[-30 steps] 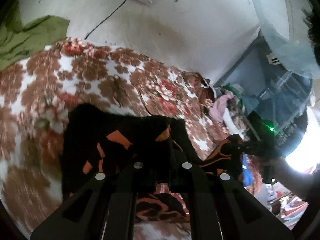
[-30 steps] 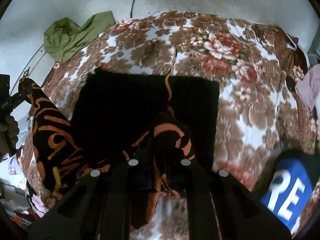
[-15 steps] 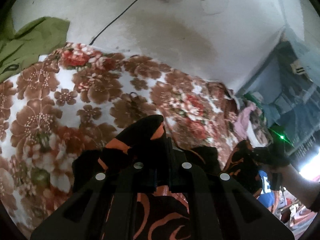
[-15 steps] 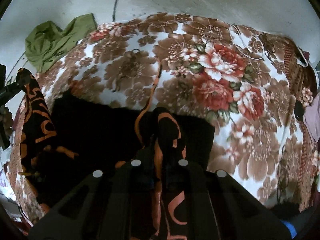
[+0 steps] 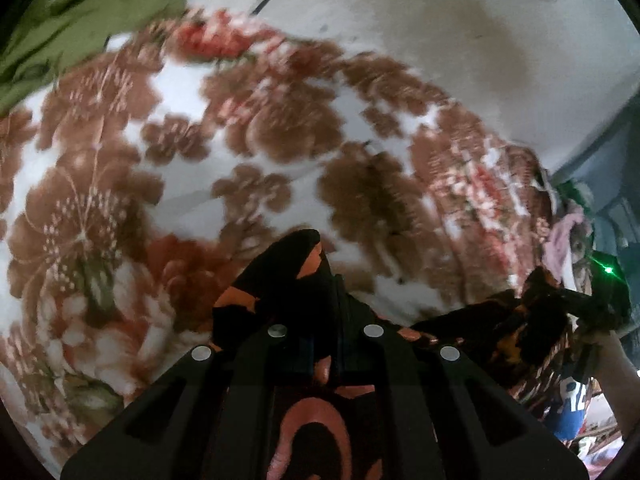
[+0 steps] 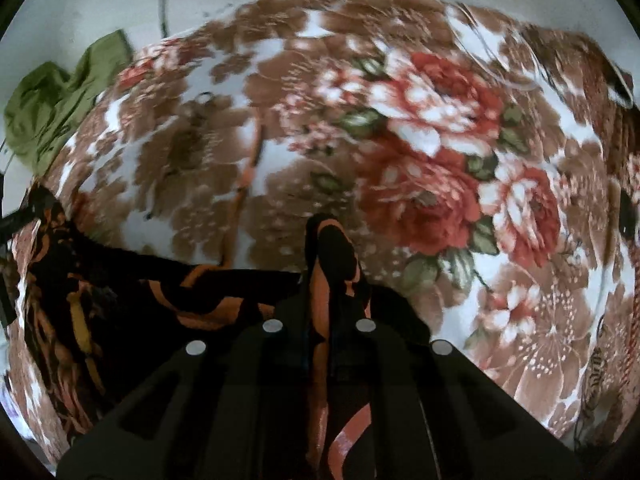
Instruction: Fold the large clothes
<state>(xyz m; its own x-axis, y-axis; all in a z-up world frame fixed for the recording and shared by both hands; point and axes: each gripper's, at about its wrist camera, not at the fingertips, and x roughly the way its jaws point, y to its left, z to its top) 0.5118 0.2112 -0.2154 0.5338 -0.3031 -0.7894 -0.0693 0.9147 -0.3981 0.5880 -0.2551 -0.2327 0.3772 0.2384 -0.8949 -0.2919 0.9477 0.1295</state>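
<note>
A black garment with orange swirls (image 5: 276,284) is pinched in my left gripper (image 5: 320,300), whose jaws are shut on a bunched corner. The cloth stretches right to my right gripper (image 5: 576,300), also shut on it. In the right wrist view, the same black garment (image 6: 336,252) pokes up between the shut jaws of the right gripper (image 6: 326,296), and its edge runs left over the floral blanket (image 6: 420,140) toward the left gripper (image 6: 24,216) at the frame's edge. Both grippers hang low over the blanket.
The floral blanket (image 5: 120,168) covers the bed, against a white wall (image 5: 440,20). A green cloth (image 5: 80,20) lies at the bed's far left corner (image 6: 60,100). Pink clothing (image 5: 560,240) and clutter sit past the bed's right end. A person's hand (image 5: 612,352) holds the right gripper.
Both grippers have carried the garment's held edge forward across the bed and down toward the blanket. The flat black part seen before has slipped out of view beneath them.
</note>
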